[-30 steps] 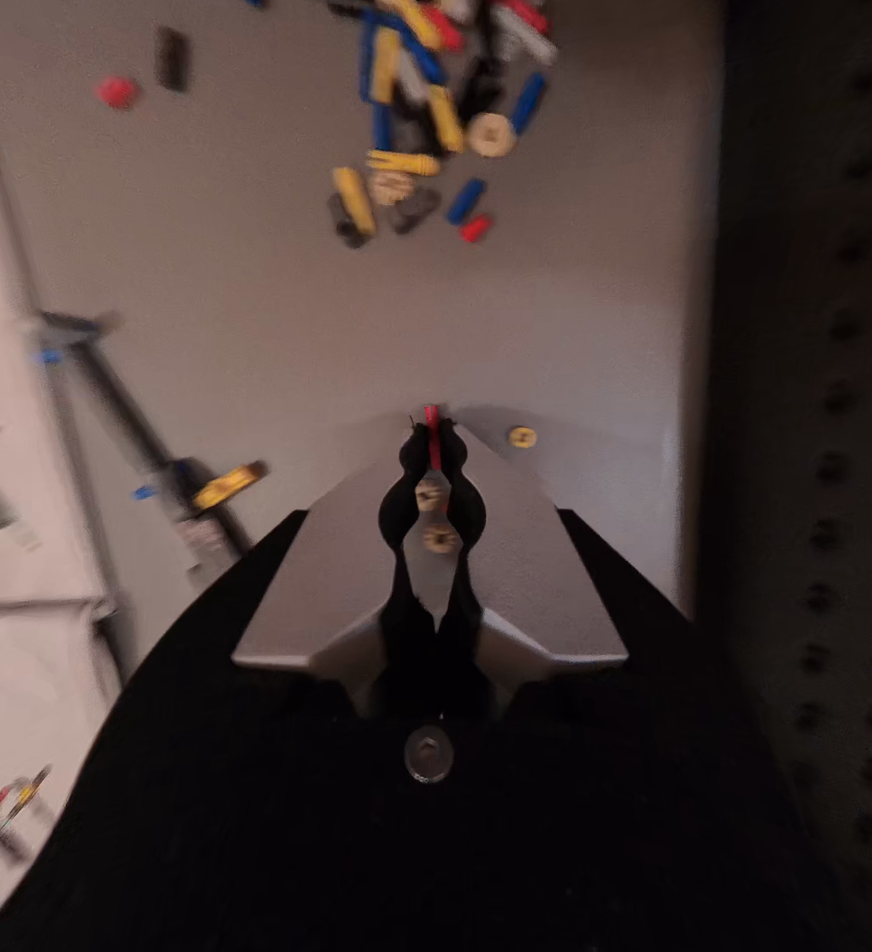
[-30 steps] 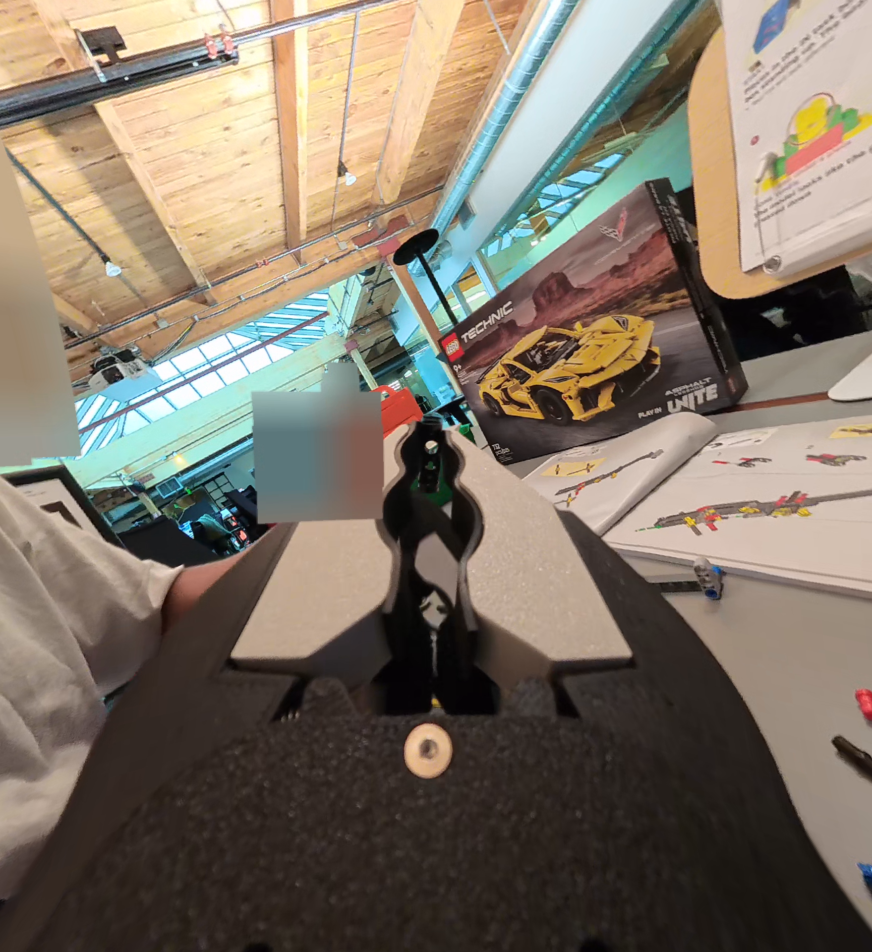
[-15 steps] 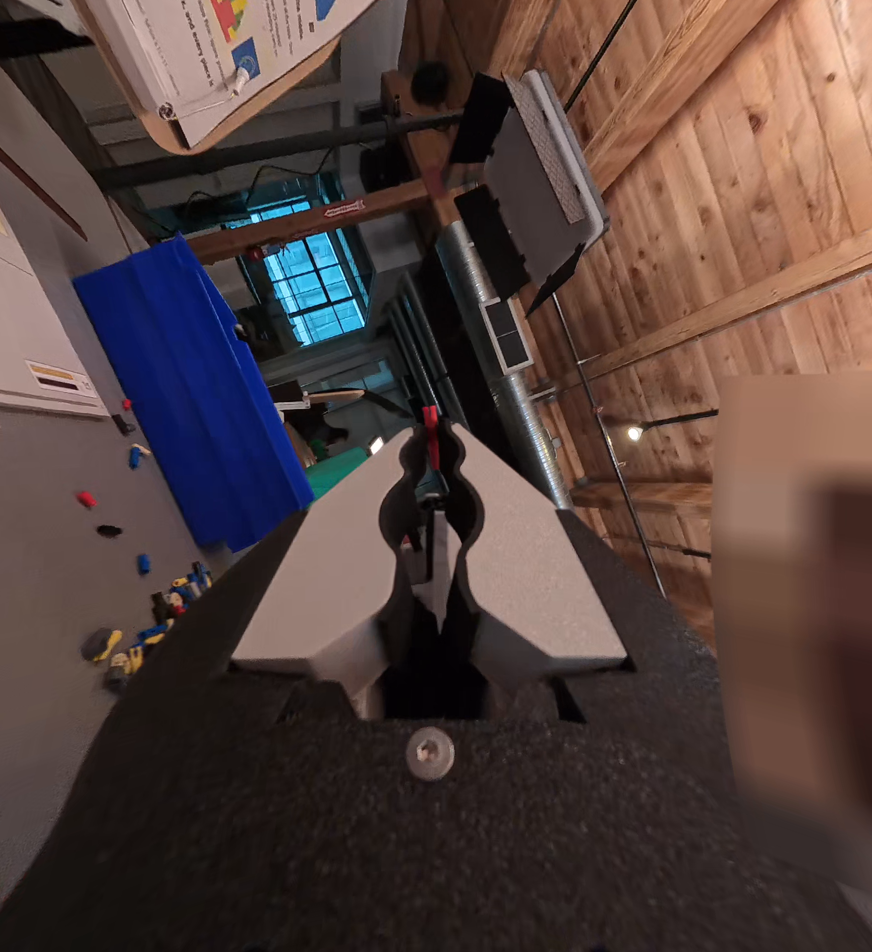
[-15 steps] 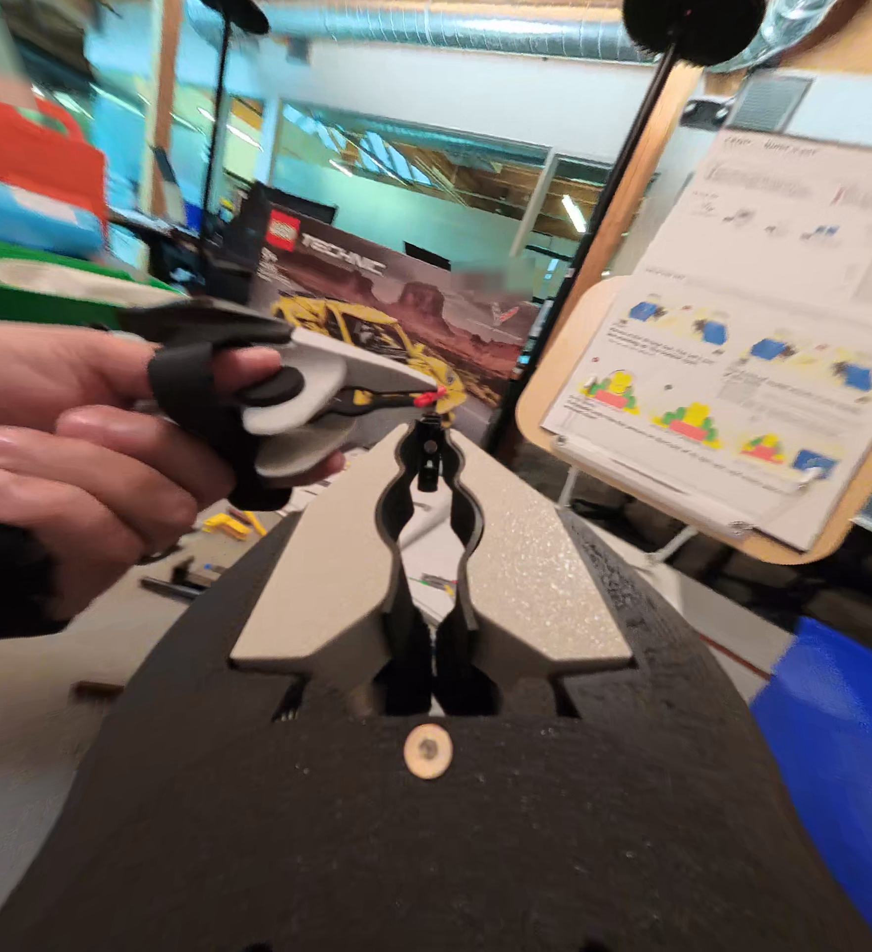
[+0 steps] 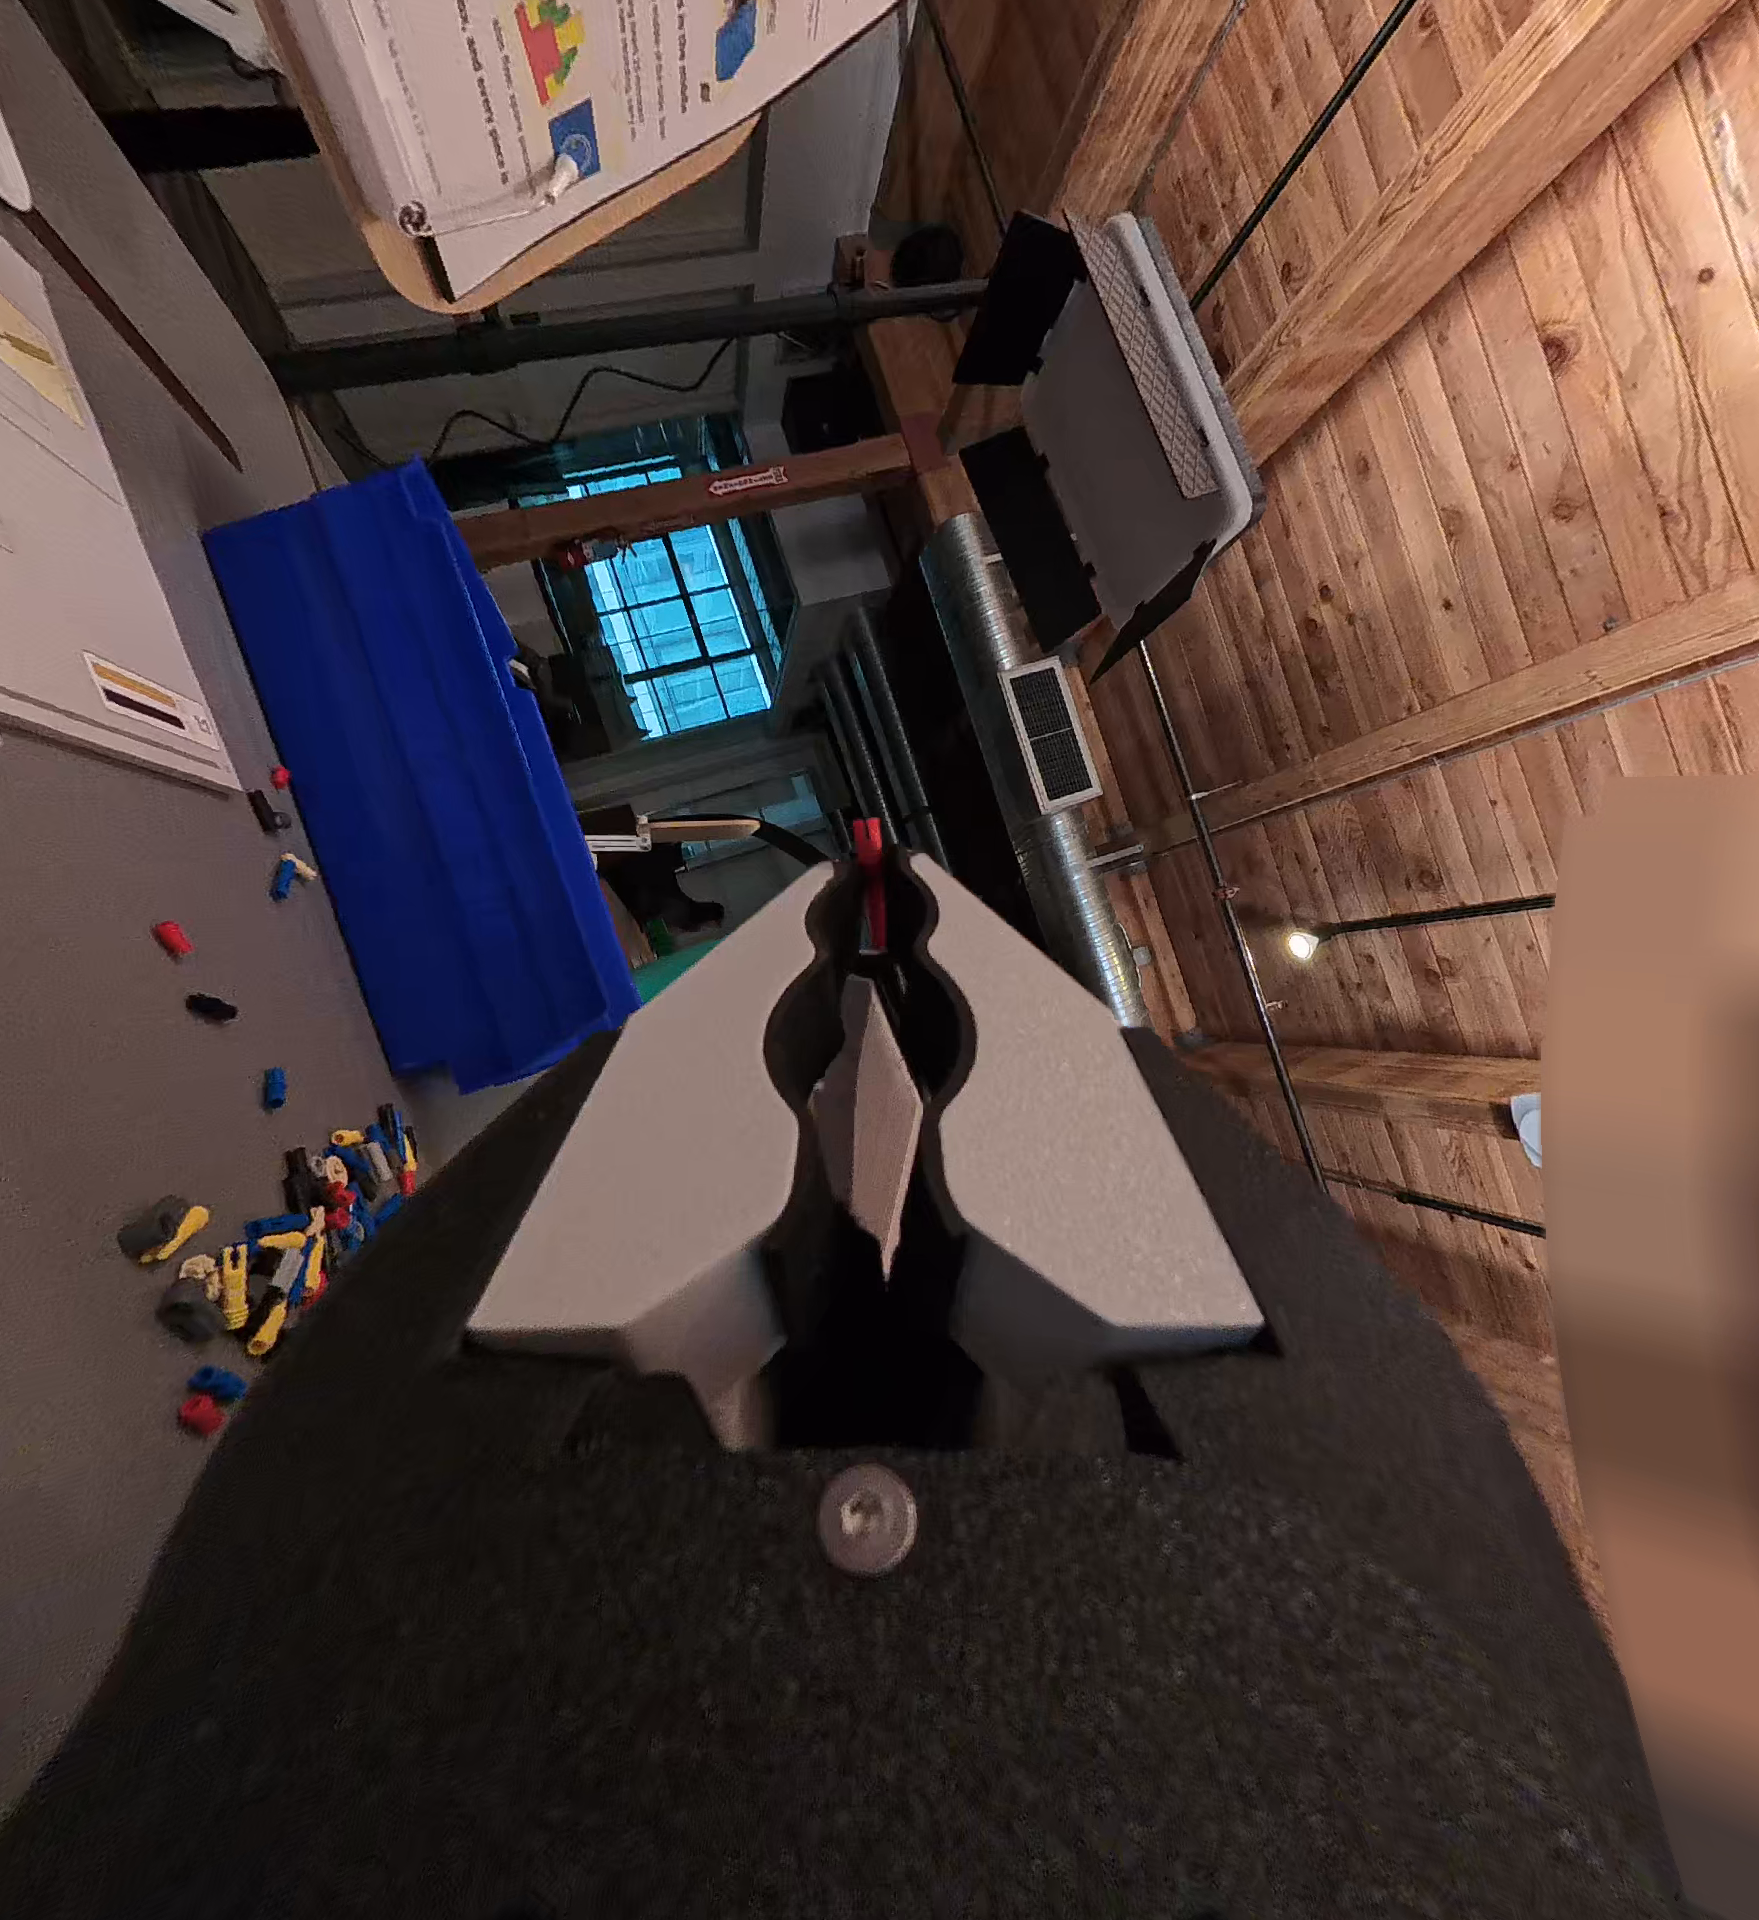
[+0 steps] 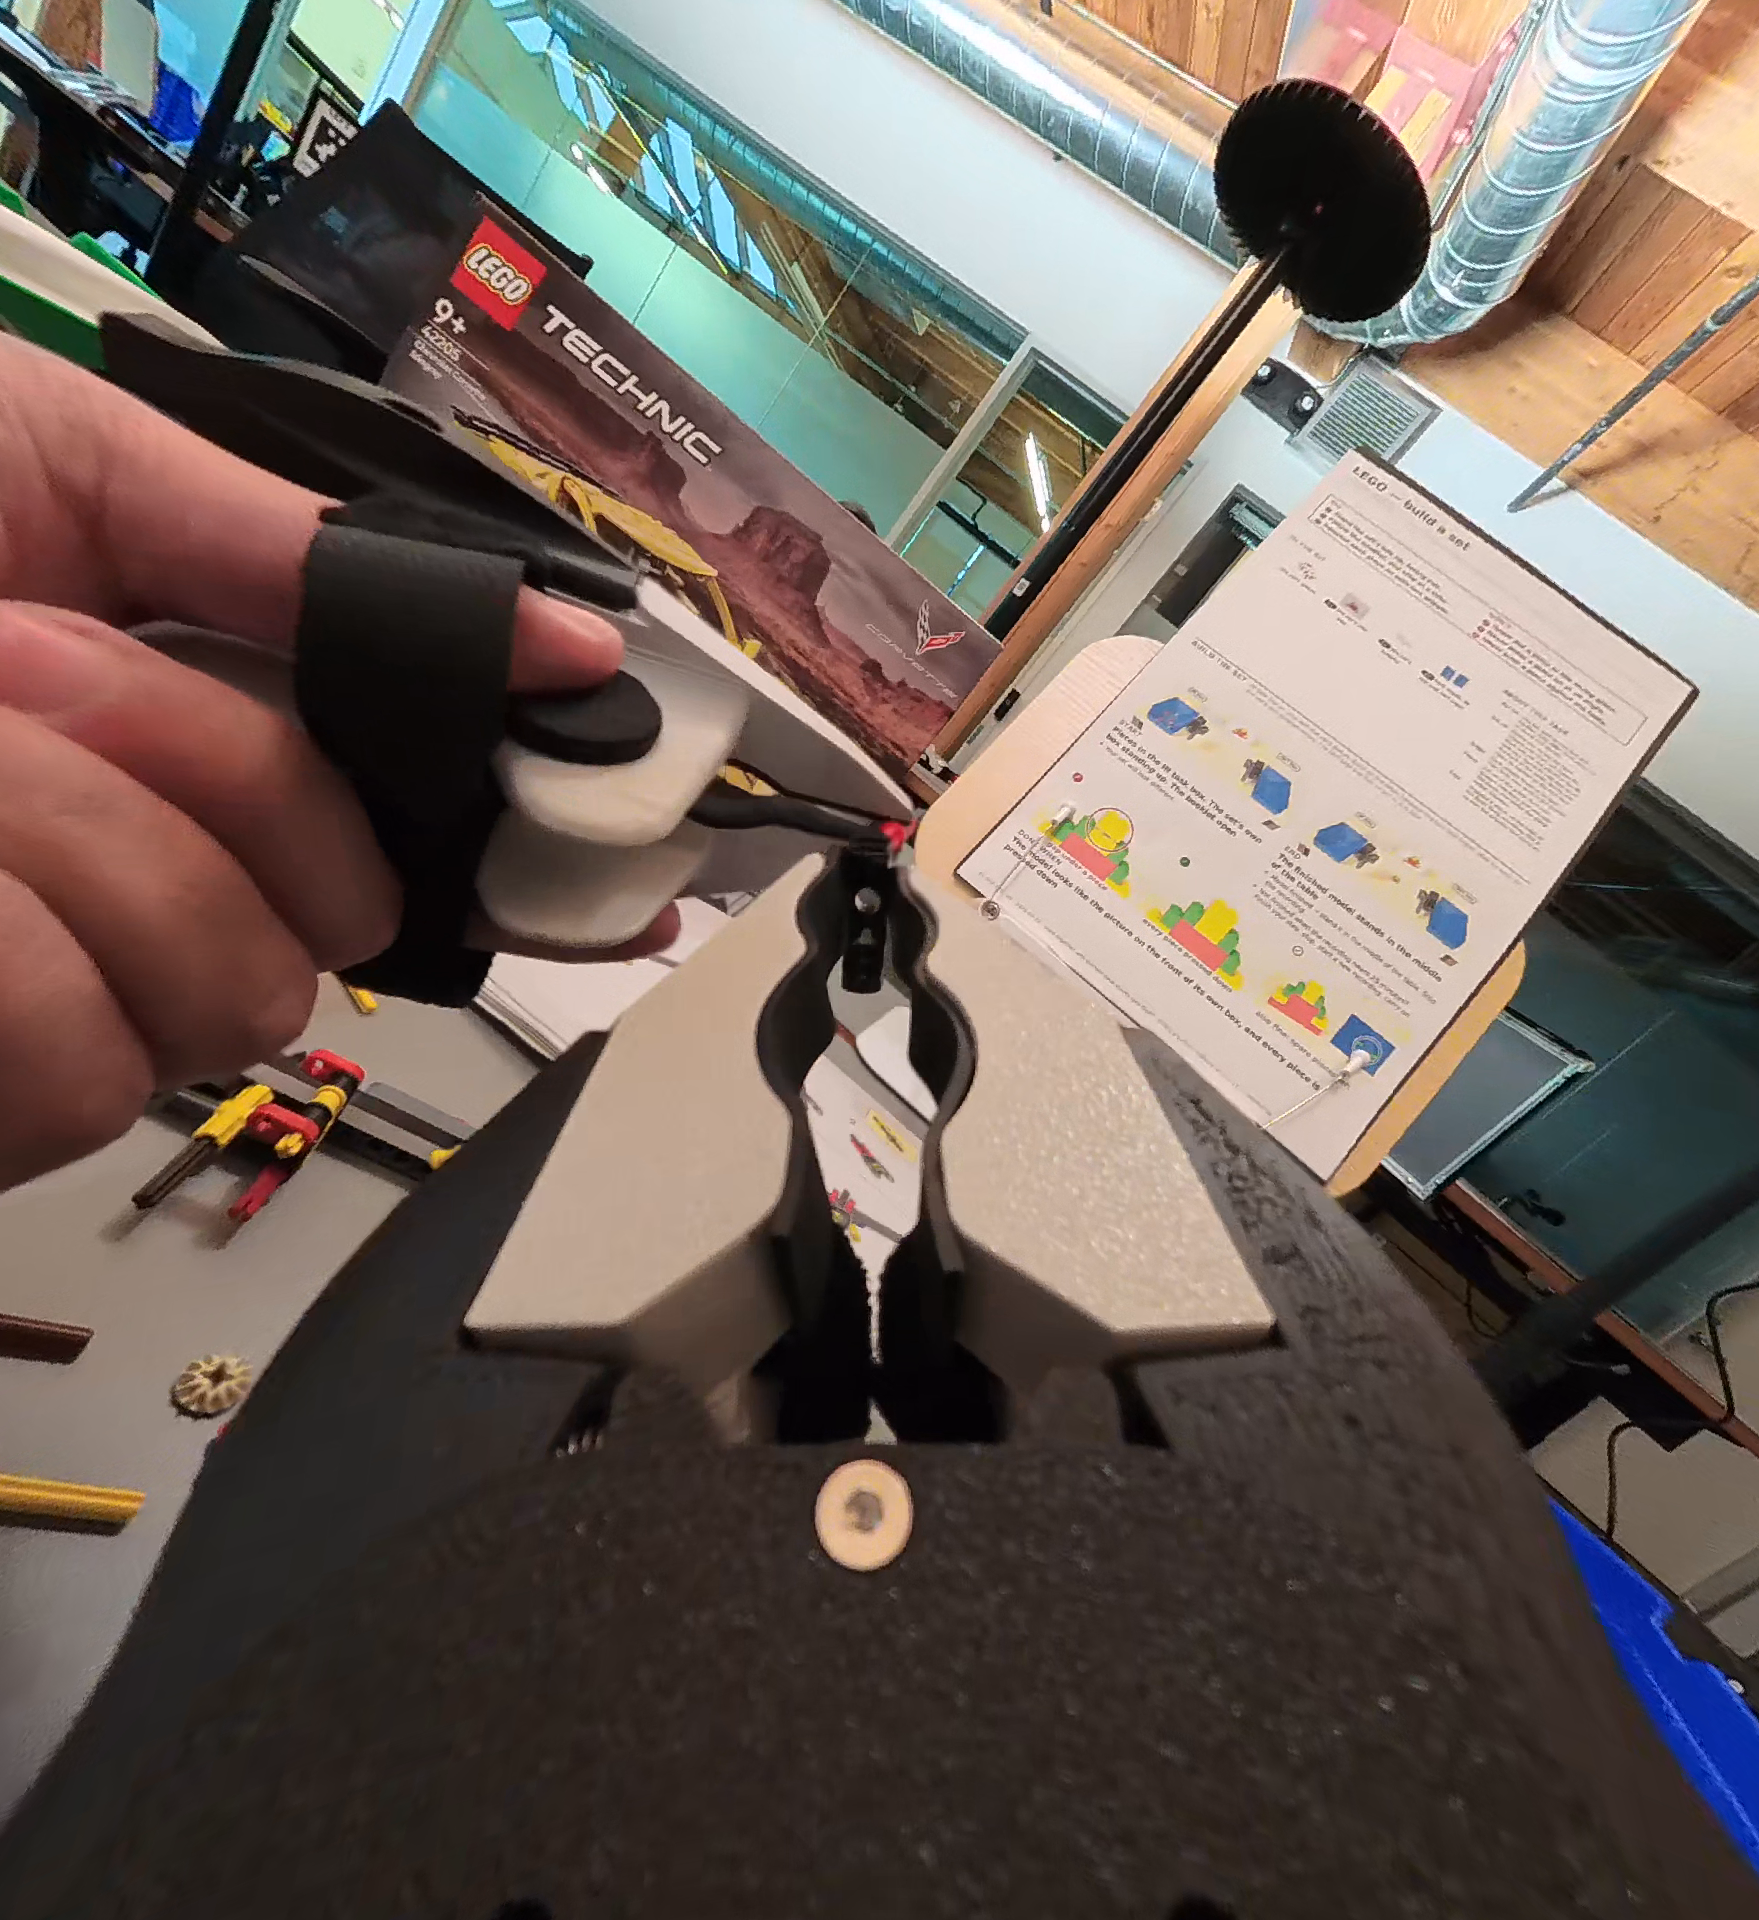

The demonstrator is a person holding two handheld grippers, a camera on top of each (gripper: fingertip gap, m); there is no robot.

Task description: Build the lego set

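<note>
**Mating two small parts in mid-air, in front of the set box (image 6: 646, 540).**

I keep my right gripper (image 6: 867, 883) clamped on a black connector (image 6: 862, 935); above it, my left gripper (image 5: 870, 883) pinches a red pin (image 5: 867, 873), tips nearly meeting, apparently aligned for insertion.

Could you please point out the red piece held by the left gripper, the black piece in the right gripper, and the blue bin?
red piece (image 5: 867, 871): left wrist view, on its tip past the fingertips.
black piece (image 6: 862, 925): right wrist view, on its middle, between the fingertips.
blue bin (image 5: 407, 769): left wrist view, on its side wall.
</note>
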